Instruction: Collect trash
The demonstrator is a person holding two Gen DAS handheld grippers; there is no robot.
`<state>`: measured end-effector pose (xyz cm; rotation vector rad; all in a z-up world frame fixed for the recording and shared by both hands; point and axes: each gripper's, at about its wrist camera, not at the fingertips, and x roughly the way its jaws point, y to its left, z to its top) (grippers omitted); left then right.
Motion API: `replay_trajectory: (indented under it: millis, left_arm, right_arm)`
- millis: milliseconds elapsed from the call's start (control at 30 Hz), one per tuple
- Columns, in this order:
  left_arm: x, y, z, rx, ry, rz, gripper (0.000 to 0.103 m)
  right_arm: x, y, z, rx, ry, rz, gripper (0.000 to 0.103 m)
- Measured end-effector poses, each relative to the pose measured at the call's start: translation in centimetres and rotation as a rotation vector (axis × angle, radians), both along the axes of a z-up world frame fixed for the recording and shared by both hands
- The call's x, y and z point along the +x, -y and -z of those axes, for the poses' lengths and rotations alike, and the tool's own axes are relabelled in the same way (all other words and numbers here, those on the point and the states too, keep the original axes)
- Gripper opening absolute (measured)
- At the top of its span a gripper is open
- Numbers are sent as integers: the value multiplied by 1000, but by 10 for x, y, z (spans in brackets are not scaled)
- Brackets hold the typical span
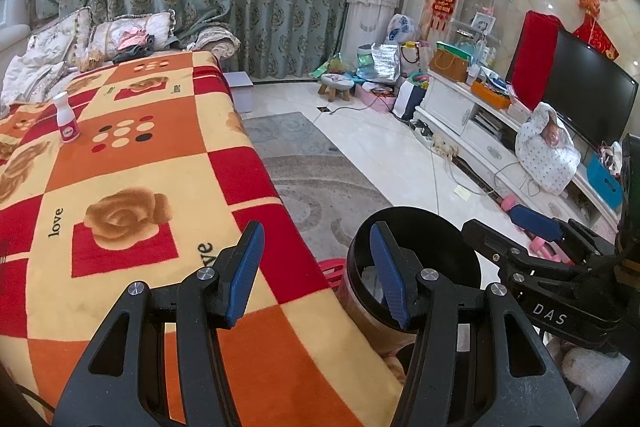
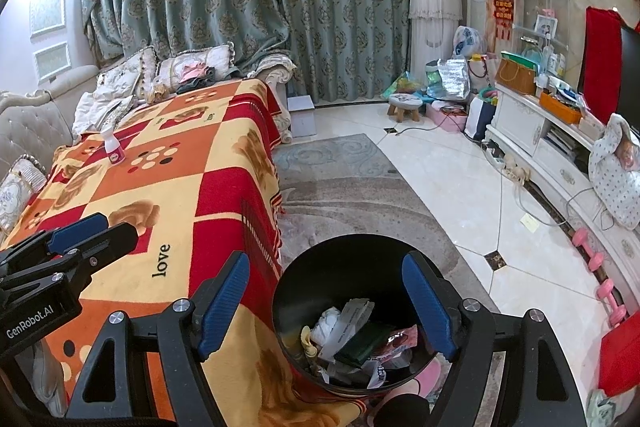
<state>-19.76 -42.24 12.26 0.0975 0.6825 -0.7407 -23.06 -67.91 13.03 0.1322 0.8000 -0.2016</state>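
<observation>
Bin (image 2: 352, 311): black, near right of blanket (image 2: 168, 187), holding wrappers.
Bottle (image 2: 113, 147): white, upright, far left.
Left claw (image 1: 316, 275): wide, empty.
Right claw (image 2: 328, 303): wide, empty.

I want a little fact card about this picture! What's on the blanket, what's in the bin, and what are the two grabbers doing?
On blanket: one small white bottle with a pink label, upright, far end
Bin: black, round, on the floor beside the blanket's edge
In bin: papers and wrappers, partly full
Left gripper: open, empty, over the blanket's edge
Right gripper: open, empty, above the bin
Still to collect: the bottle
</observation>
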Motion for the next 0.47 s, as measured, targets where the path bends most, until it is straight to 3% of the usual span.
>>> replay_trajectory:
  millis: [467]
  left_arm:
    - [9, -12, 5, -2, -30, -19, 54]
  right_arm:
    - [5, -2, 2, -3, -25, -14, 78]
